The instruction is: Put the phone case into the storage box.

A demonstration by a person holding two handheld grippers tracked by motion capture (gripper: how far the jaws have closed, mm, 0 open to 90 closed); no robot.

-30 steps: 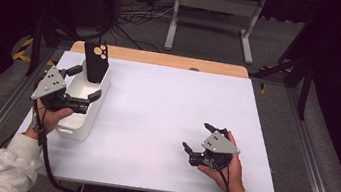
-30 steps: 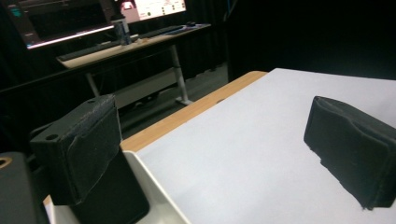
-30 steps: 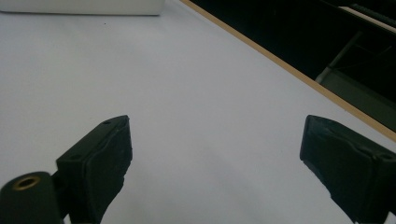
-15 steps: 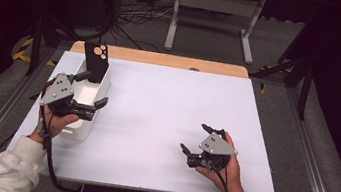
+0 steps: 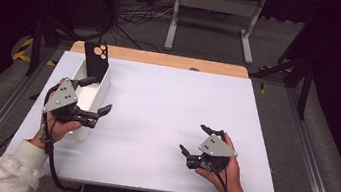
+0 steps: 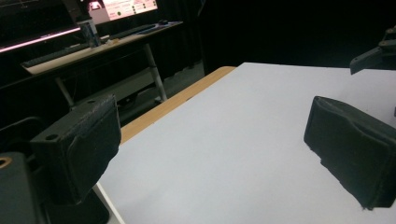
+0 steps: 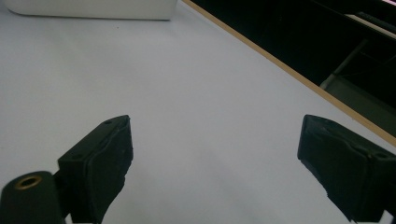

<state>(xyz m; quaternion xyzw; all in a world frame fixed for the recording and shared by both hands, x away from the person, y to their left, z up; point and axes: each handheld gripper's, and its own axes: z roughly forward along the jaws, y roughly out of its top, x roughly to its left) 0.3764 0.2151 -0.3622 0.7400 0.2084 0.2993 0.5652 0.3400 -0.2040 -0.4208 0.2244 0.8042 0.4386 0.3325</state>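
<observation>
Our left gripper (image 5: 91,101) has drawn back off the white bin (image 5: 88,95), jaws spread and empty, leaving the black phone case (image 5: 97,60) standing in the bin's far end beyond them, so we judge it delivered, while our right gripper (image 5: 197,142) waits, jaws apart.

Dark room, white table

Grey floor (image 5: 275,55) surrounds the table (image 5: 168,100); a metal stand (image 5: 213,11) at 12 o'clock, cables (image 5: 134,15) at 11, black drapes around.
</observation>
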